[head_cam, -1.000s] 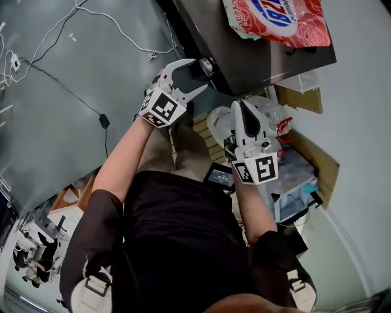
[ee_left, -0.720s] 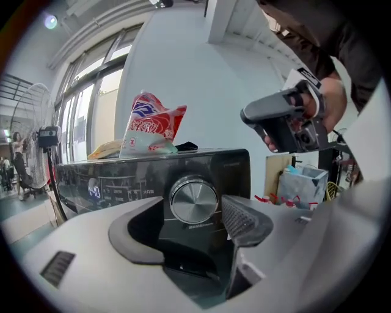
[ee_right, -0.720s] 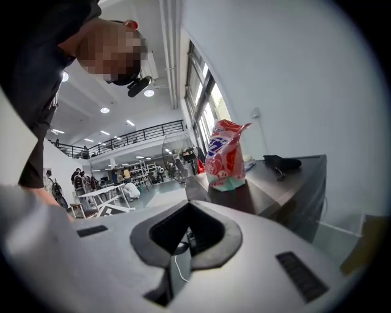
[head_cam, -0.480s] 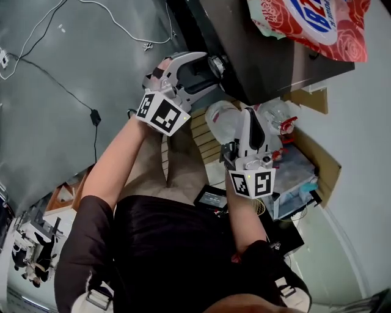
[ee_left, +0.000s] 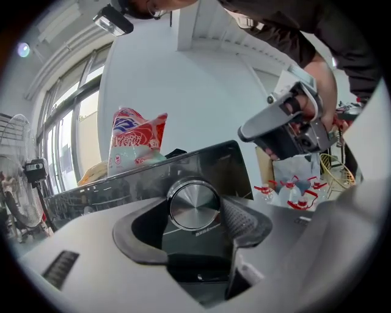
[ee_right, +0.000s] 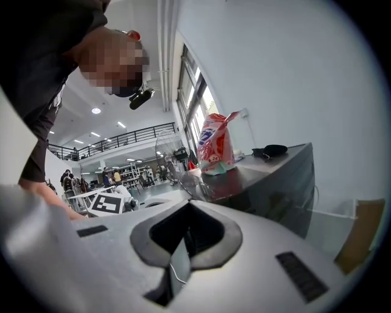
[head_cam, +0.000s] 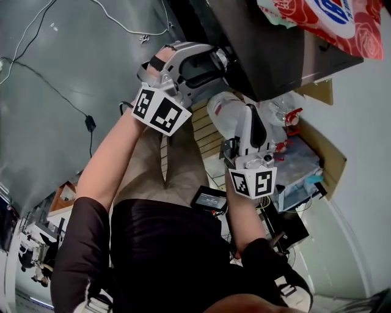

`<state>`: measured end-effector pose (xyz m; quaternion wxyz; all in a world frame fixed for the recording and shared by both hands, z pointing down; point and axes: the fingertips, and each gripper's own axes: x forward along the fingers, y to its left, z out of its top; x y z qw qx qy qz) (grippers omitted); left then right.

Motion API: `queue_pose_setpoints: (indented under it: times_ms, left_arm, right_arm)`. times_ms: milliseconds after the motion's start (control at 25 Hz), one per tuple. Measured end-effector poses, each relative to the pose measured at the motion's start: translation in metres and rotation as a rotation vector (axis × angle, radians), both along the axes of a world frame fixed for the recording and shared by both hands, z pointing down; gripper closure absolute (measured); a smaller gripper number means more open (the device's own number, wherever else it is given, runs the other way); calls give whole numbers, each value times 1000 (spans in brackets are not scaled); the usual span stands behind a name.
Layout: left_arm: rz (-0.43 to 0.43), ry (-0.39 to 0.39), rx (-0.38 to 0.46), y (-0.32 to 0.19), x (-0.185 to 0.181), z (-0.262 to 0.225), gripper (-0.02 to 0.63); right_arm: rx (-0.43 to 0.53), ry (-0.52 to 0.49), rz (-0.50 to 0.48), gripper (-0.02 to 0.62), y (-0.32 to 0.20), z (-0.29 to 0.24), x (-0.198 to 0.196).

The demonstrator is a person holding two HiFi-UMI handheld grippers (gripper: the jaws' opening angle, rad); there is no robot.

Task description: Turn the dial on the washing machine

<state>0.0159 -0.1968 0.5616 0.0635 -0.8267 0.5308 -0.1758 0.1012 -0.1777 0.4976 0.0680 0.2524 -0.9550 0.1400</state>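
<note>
The washing machine [head_cam: 275, 55] is a dark grey box at the top of the head view, and its round silver dial [ee_left: 194, 205] sits on the front panel. My left gripper [ee_left: 192, 227] is open with its jaws on either side of the dial. The right pad [ee_left: 243, 219] lies close against the dial's edge, while the left pad stands off with a gap. In the head view the left gripper [head_cam: 218, 61] reaches the dial [head_cam: 222, 56] at the machine's corner. My right gripper [head_cam: 249, 115] is shut and empty, held below the machine beside the bottles.
A red and white detergent bag [head_cam: 333, 18] lies on top of the machine. Plastic bottles with red caps [head_cam: 286, 119] and a cardboard box [head_cam: 321, 153] stand to the right. A slatted wooden pallet [head_cam: 204, 131], a black device [head_cam: 211, 198] and cables [head_cam: 90, 122] are on the floor.
My left gripper has moved up and forward until its open jaws straddle the dial. The right gripper has stayed shut, roughly in place.
</note>
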Motion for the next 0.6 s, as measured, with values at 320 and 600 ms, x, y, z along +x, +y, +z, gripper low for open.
queue_pose_setpoints:
  times_ms: [320, 600]
  left_arm:
    - [-10, 34, 3, 1, -1, -1, 345]
    - [-16, 130, -35, 1, -2, -1, 347]
  right_arm:
    - [-3, 5, -8, 594, 2, 3, 0]
    - [-35, -6, -20, 594, 7, 9, -9]
